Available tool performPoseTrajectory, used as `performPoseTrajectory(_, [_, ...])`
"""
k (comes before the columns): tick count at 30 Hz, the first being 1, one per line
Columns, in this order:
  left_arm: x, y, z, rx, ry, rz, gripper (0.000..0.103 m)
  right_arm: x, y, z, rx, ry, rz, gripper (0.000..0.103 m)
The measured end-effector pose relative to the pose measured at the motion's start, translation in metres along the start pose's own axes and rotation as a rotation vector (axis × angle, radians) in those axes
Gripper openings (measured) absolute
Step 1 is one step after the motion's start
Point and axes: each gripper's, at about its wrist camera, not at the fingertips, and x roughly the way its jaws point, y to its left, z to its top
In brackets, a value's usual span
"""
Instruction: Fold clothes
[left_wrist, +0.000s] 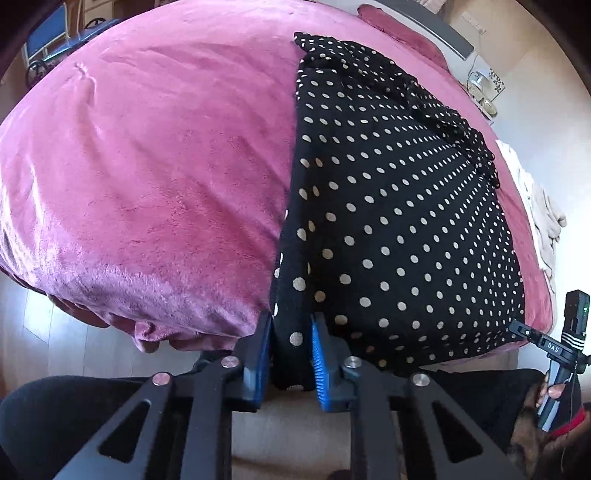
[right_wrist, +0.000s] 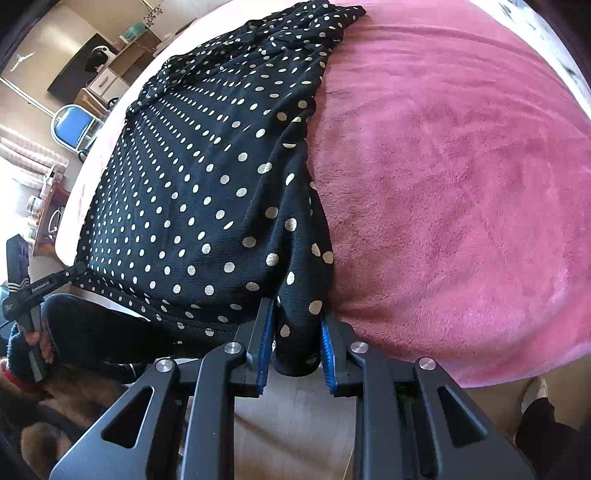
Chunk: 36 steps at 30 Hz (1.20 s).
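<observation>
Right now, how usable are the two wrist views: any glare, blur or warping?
Left wrist view: strong fisheye bulge, bed rim curves; polka-dot garment sharp, sheen on the pink blanket near its lower edge, floor washed out. Right wrist view: same warping; garment crisp, top right corner blown out, blanket evenly lit.

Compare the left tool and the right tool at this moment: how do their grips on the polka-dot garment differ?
The left tool pinches the garment's left near corner, with pink blanket to its left; the right tool pinches the right near corner, with blanket on its right. The left tool's pads sit closer together on a thinner bunch; the right tool's pads stand wider around a thicker fold. Both are closed on the hem at the bed's near edge.
</observation>
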Motion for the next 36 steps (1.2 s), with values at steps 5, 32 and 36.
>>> performPoseTrajectory(5, [0.008, 0.002, 0.004, 0.004, 0.019, -0.009, 0.014, 0.0, 0.0, 0.0, 0.006, -0.004, 0.008, 0.026])
performPoseTrajectory(32, [-0.017, 0.037, 0.089, -0.39, -0.172, -0.579, 0.005, -0.063, -0.007, 0.049, 0.221, -0.285, 0.357, 0.007])
performPoseTrajectory(36, [-0.01, 0.036, 0.142, -0.432, -0.224, -0.629, 0.005, -0.061, -0.012, 0.1, 0.239, -0.314, 0.396, 0.007])
